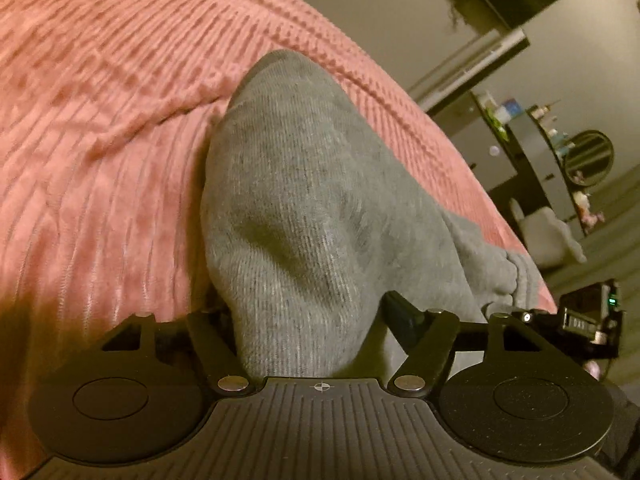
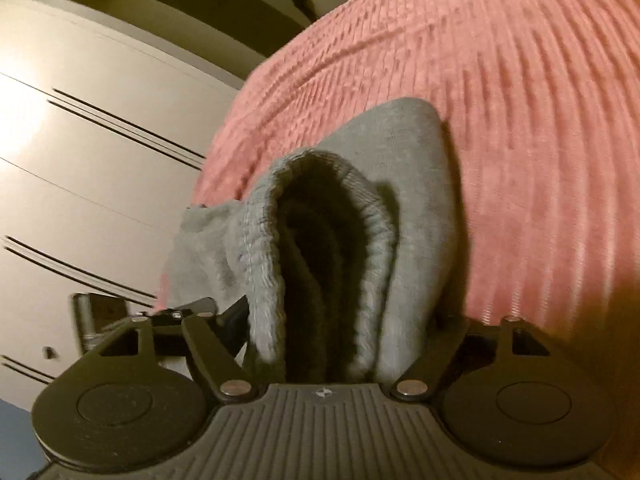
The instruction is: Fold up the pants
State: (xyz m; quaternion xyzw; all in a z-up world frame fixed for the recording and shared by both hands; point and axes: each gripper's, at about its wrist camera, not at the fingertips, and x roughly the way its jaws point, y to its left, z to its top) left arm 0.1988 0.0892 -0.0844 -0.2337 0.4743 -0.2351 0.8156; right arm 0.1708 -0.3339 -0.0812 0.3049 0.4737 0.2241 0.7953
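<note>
- A pink ribbed bedspread (image 1: pixel 120 120) is covering the bed and filling most of both views; it is showing up blurred in places.
- Pale cupboard doors (image 2: pixel 80 160) with dark grooves are standing at the left of the right wrist view.
- A dark shelf unit (image 1: pixel 540 152) carrying small bottles and a round mirror is showing at the far right of the left wrist view; the details are too small to read.
- The grey pants (image 1: pixel 304 208) are lying on the bedspread near its edge, with their near portions lifted into both tools.
- The left tool (image 1: pixel 316 320) is clamping a bunched fold of the pants; the fabric is rising out of the fingers in a rounded hump and running toward the far side of the bed.
- The right tool (image 2: pixel 332 328) is clamping the ribbed, elasticated band (image 2: pixel 260 248) of the pants, whose opening is gaping dark between the fingers.
- A second piece of black hardware with a green light (image 1: pixel 592 320) is showing at the right edge of the left wrist view, just beside the gathered band.
</note>
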